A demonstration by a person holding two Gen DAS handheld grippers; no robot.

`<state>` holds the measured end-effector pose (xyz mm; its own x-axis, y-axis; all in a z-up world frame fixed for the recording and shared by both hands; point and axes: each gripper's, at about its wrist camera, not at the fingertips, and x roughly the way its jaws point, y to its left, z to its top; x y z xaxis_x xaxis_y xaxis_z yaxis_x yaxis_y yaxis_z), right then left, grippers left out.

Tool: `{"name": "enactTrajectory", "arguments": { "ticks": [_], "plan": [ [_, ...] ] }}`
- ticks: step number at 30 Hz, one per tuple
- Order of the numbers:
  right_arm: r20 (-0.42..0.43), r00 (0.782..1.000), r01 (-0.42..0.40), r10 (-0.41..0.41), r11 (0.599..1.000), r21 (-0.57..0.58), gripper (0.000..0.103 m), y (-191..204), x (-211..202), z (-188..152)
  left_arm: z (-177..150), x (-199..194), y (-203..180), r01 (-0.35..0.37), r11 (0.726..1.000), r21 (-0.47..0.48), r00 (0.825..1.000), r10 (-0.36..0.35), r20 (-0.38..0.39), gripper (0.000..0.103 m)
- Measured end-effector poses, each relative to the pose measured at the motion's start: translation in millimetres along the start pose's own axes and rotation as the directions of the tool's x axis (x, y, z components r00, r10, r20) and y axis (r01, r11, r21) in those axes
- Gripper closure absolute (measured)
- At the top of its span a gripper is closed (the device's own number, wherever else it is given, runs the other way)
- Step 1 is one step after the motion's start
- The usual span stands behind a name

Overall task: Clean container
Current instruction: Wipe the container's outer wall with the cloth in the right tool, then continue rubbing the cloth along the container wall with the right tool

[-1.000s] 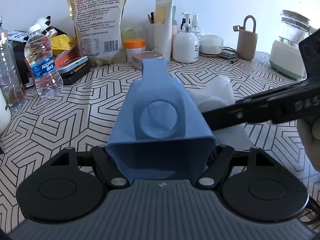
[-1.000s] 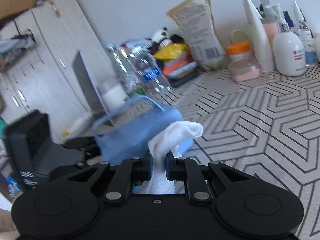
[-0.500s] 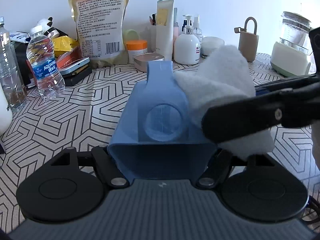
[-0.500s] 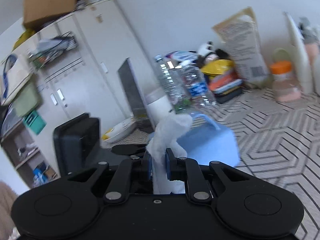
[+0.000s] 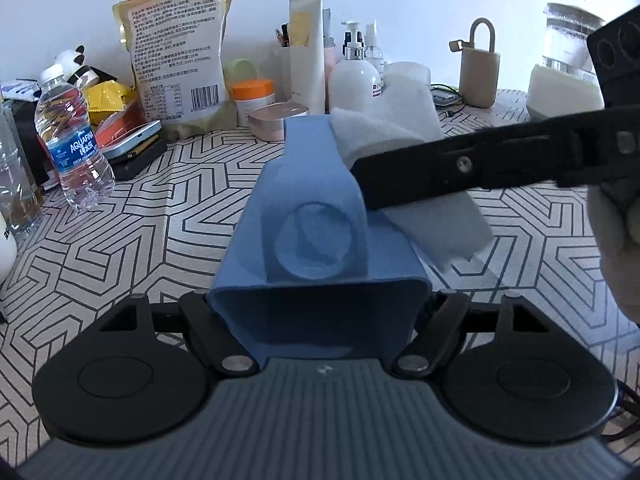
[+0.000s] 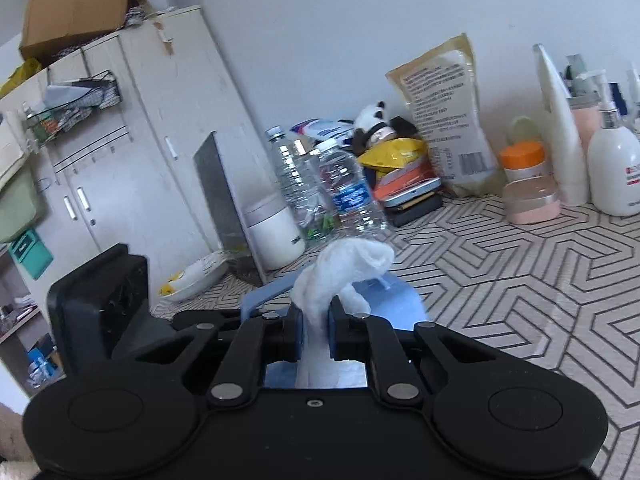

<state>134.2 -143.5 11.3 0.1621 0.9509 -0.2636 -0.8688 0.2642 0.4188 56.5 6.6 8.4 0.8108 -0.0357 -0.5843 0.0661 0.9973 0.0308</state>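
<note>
My left claw is clamped on the container, its two fingers pressed against the blue walls at the wide end, low in the centre of the left view. I grip it there so the tub hangs steady above the bench and its outer faces stay free for wiping. Its long axis runs straight away from me, up the middle of the frame, narrowing toward a flat tab at the far end that points at the wall; a round raised disc sits on the upper face.

My right claw is pinched narrow on a white cloth, which bunches up past the fingertips in the centre of the right view. In the left view that claw reaches in from the right edge, laying the cloth against the container's upper right side, near the tab. I judge this to be mid-wipe.

Beyond, a water bottle stands at the left, and a food bag leans on the wall, upper left.
</note>
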Motion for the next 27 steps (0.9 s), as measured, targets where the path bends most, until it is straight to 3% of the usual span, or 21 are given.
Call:
{"name": "enactTrajectory", "arguments": {
  "ticks": [4, 9, 22, 27],
  "plan": [
    [-0.018, 0.998, -0.064, 0.064, 0.998, 0.009, 0.089, 3.7, 3.5, -2.3, 0.6, 1.8, -1.0, 0.003, 1.0, -0.001, 1.0, -0.003, 0.005, 0.028],
    [-0.017, 0.997, -0.076, 0.076, 0.997, 0.025, 0.089, 1.7, 2.5, -3.4, 1.6, 2.9, -1.1, 0.0, 1.0, -0.006, 1.0, 0.0, 0.009, 0.029],
    [0.011, 0.997, 0.071, -0.071, 0.997, -0.004, 0.092, -2.6, -4.9, -1.4, 0.9, -0.2, 1.0, 0.007, 1.0, -0.004, 1.0, -0.007, 0.011, 0.029],
    [-0.007, 0.997, -0.077, 0.077, 0.996, 0.055, 0.092, -4.0, 1.6, -5.0, 0.1, -0.3, 2.0, 0.007, 1.0, -0.009, 1.0, -0.007, 0.007, 0.029]
  ]
}}
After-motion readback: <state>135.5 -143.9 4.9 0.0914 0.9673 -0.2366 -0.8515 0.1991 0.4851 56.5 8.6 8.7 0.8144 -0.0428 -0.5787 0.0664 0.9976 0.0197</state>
